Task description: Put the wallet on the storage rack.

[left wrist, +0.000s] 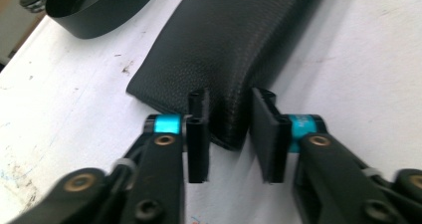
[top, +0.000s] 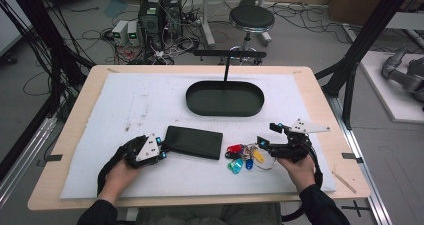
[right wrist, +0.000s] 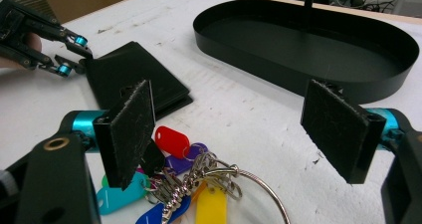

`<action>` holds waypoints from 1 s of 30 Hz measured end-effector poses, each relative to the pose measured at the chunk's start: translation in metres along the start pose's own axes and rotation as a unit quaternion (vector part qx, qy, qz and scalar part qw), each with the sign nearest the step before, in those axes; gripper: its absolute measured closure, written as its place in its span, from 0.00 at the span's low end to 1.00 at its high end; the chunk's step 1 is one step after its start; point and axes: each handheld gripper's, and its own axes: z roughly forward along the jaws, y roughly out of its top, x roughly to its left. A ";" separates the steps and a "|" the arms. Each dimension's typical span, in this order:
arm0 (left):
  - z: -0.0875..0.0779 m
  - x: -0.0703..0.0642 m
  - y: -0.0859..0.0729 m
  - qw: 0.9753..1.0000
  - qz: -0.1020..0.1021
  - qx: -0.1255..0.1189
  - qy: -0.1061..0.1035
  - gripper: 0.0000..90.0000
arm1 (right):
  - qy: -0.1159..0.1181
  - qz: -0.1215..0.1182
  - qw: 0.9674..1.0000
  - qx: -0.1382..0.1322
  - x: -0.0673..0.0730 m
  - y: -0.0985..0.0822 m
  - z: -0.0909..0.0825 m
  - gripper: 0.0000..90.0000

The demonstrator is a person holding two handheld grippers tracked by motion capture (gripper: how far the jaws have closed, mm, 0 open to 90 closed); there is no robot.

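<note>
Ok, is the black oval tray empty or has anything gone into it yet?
Empty. The high view and the right gripper view show the tray's floor bare; the wallet and the bunch of keys lie on the white mat outside it.

Laboratory: computer towers (top: 161, 16) amid floor cables (top: 95, 35); black frame struts (top: 367, 35); stool (top: 251, 20) behind table (top: 75, 130).

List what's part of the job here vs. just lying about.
In play: black wallet, its corner between the left tongs; bunch of keys with coloured tags, under the open right tongs; black oval tray.
Lying about: stool, computers and cables on the floor.
</note>
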 end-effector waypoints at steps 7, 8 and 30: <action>-0.004 0.004 0.010 0.999 -0.040 -0.019 -0.021 0.85 | 0.025 -0.025 0.999 0.010 0.007 0.002 0.007 0.28; -0.009 0.008 0.011 0.997 -0.057 -0.039 -0.026 0.85 | 0.029 -0.030 0.999 0.010 0.007 0.003 0.009 0.28; -0.030 0.025 0.010 0.980 -0.139 -0.121 -0.079 0.87 | 0.072 -0.210 0.969 0.105 0.058 0.016 0.102 0.37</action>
